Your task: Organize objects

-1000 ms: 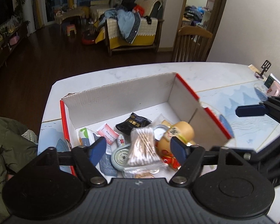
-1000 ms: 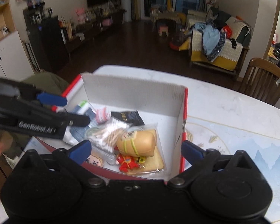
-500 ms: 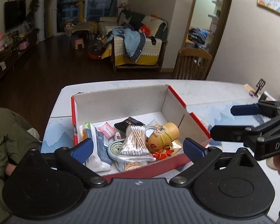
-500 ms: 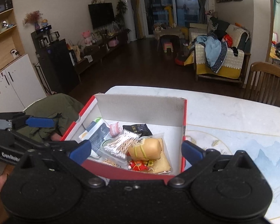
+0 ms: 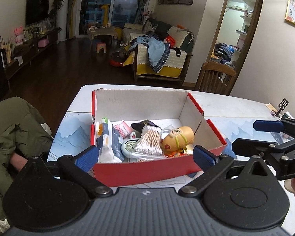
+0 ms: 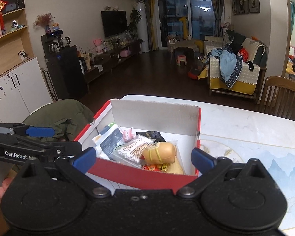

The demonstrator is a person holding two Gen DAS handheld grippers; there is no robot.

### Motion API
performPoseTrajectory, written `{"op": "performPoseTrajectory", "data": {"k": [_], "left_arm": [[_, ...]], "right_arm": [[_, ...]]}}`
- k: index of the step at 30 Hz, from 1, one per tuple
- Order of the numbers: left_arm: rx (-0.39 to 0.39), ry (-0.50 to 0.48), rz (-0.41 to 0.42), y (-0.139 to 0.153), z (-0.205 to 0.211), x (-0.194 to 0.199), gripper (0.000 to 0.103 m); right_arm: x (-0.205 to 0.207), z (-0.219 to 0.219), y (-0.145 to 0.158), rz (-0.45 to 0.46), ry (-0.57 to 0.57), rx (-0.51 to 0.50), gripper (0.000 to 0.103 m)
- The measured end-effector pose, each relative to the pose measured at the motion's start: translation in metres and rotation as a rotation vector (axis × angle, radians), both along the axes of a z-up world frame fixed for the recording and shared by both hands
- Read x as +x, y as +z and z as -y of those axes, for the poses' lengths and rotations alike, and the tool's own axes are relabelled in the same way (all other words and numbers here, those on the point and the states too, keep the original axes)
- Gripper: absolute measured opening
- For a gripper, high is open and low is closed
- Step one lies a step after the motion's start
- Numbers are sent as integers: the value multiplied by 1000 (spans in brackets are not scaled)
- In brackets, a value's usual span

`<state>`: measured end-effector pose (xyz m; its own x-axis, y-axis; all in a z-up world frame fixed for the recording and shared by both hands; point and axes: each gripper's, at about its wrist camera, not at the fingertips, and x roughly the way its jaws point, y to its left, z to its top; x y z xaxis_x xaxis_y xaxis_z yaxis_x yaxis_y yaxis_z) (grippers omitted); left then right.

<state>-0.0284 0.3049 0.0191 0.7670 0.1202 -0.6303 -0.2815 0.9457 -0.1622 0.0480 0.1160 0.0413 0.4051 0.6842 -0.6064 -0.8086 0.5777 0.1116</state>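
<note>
A red cardboard box with a white inside stands on the table. In it lie a bag of cotton swabs, a yellow toy, a round white-green disc, a black packet, a pink packet and a blue-white pouch. My left gripper is open, hovering just short of the box's near left side with nothing held. My right gripper is open and holds nothing, before the near right corner.
The white table carries a blue mountain-print mat under the box. A green jacket lies at the left edge, a wooden chair stands behind, and a small black stand sits far right.
Both grippers have drawn back from the box, so the whole box now shows. The left jaws, earlier over the swabs and toy, have spread wider.
</note>
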Motion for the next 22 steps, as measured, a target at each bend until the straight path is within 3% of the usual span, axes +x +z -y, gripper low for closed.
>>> {"op": "performPoseTrajectory", "data": {"k": [8, 22], "left_arm": [[63, -1, -6, 0, 14, -7, 103], [41, -37, -32, -7, 19, -1, 103]], "right_arm": [[-10, 5, -10, 10, -3, -3, 103], [-13, 12, -22, -7, -28, -24, 103]]}}
